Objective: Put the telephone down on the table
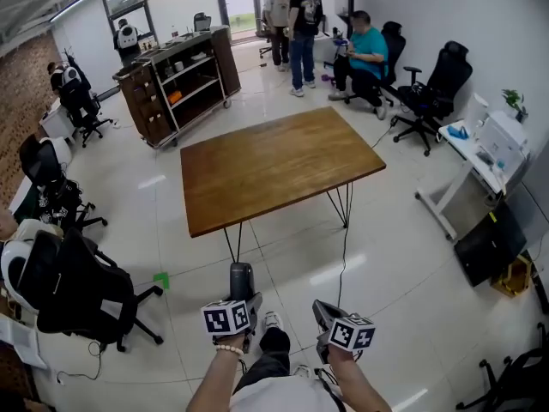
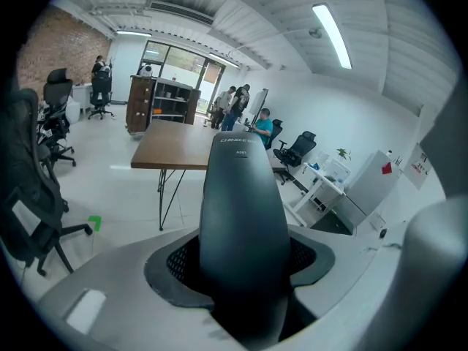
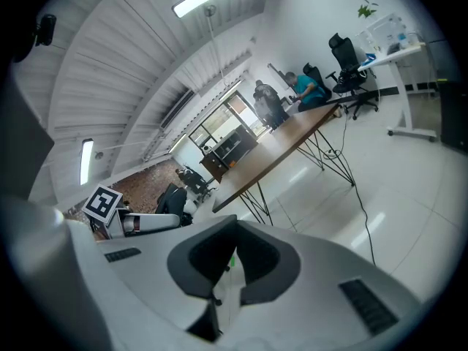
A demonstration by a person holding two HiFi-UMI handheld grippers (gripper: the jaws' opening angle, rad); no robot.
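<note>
Chair: a black office chair (image 1: 81,292) stands at the far left, beside the person, and has no part in the job.

Left tongs: the left tongs (image 1: 240,303) are partly open, and their pads press on the lower body of the telephone (image 2: 245,225) from both sides. They are held out in front of the body and tipped down. I judge this keeps the handset steady and in sight while it is carried.

Telephone, place: it is in the left tongs, above the floor (image 1: 377,264), and well apart from the tabletop (image 1: 274,166). It is not yet set down.

Telephone, look: it is dark grey and smooth, with a long body that rounds off and narrows toward the far end. There is small pale print near that end, too small to read. In the left gripper view it rises out from between the jaws, and its far end points toward the tabletop.

Tabletop: it is brown wood and stands ahead in the middle of the room, with one long edge toward the person. A spot near that edge looks the easiest to reach.

Right tongs: the right tongs (image 3: 232,240) are closed to a slit, with nothing between them. They are held low, just right of the left tongs. They are probably kept idle, since one grip is enough for the handset.
</note>
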